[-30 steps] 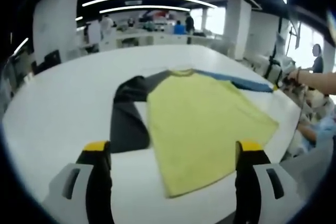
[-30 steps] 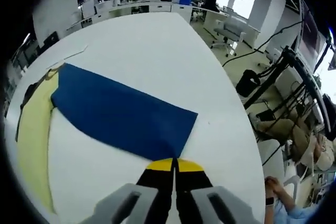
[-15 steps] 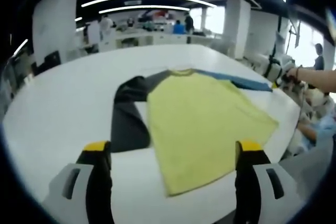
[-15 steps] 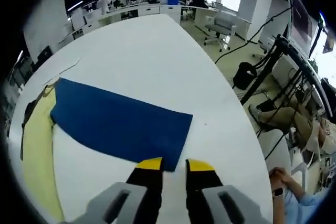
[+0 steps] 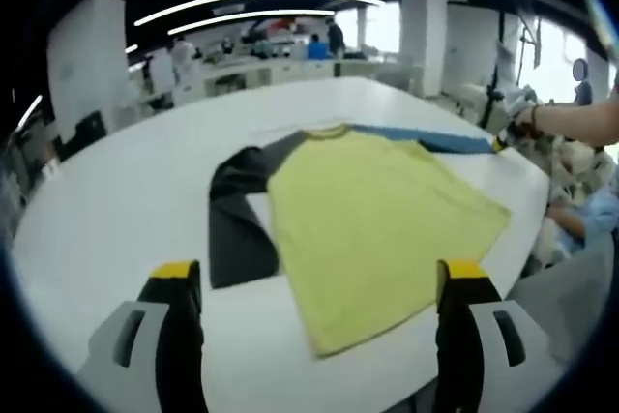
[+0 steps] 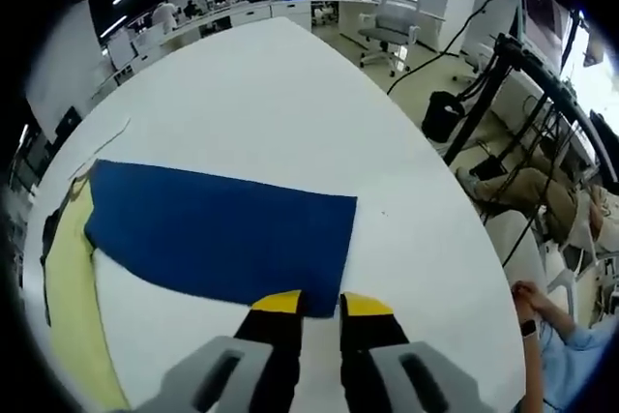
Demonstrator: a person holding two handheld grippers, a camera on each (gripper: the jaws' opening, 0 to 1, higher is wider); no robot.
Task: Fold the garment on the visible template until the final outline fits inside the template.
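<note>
At the bottom of the right gripper view, the right gripper (image 6: 318,305) is seen with its yellow-tipped jaws parted by a narrow gap, nothing held between them. The tips are placed at the near edge of the blue sleeve (image 6: 218,234), close to its cuff corner; actual contact cannot be determined. The blue sleeve is laid flat on the white table (image 6: 280,103) and is stretched leftward to the yellow body of the shirt (image 6: 70,278), of which a strip is visible at the left edge. Beyond the table's right edge, a seated person's hand (image 6: 527,302) and blue sleeve cuff are visible, with chairs and cables on the floor behind.

At the bottom of the left gripper view, the left gripper (image 5: 314,282) is held with its jaws spread wide, above the table and clear of the cloth. Between and beyond the jaws, the shirt (image 5: 372,215) is spread flat, hem nearest the gripper. The dark grey sleeve (image 5: 235,229) is bent at the elbow and lies beside the yellow body on the left. The blue sleeve (image 5: 426,139) is extended to the far right, where the right gripper (image 5: 505,134) is seen at its end. No template outline can be made out on the table (image 5: 126,181).
</note>
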